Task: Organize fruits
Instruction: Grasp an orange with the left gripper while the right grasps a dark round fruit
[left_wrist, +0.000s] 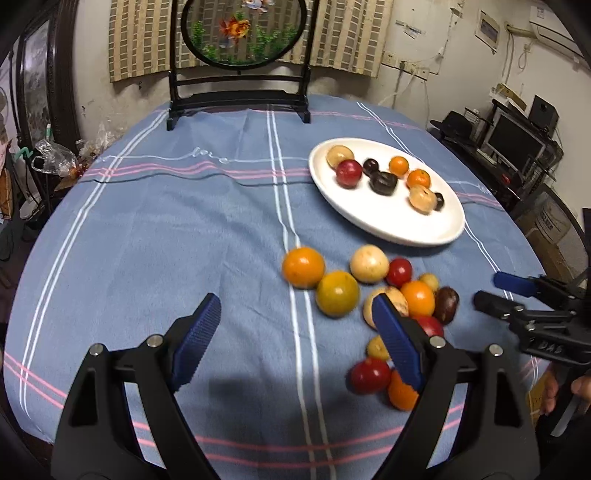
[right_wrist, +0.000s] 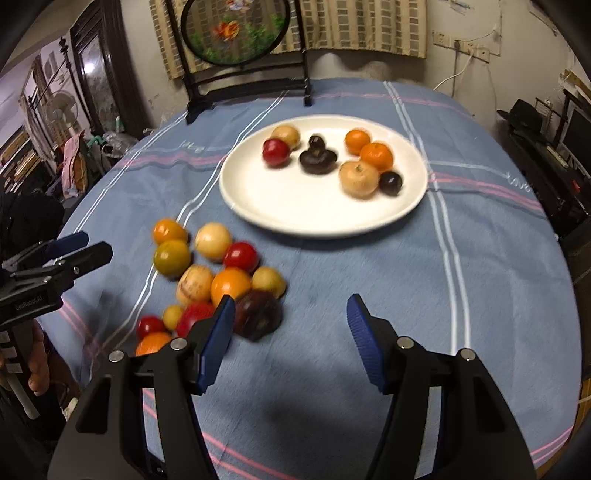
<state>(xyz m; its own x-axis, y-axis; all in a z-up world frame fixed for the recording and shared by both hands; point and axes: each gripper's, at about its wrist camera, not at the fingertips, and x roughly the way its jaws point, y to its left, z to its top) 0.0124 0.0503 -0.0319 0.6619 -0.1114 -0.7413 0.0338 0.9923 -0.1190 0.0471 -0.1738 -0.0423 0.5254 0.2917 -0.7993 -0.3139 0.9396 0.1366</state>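
The left gripper (left_wrist: 295, 325) is hovering with jaws spread wide and holding nothing, over the near blue tablecloth (left_wrist: 166, 229). The right gripper (right_wrist: 290, 317) is likewise gaping empty, its left finger just beside a dark purple fruit (right_wrist: 258, 314). Beyond them a loose fruit cluster (right_wrist: 218, 273) is lying on the cloth. Farther back, the white plate (right_wrist: 314, 210) is carrying eight fruits.

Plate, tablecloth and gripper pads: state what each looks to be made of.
Plate: probably glazed ceramic, white and glossy with soft highlights.
Tablecloth: woven fabric, matte blue with pink and white stripes, slightly rumpled.
Pads: likely rubber or plastic, blue with fine ridges, on black, probably plastic arms.
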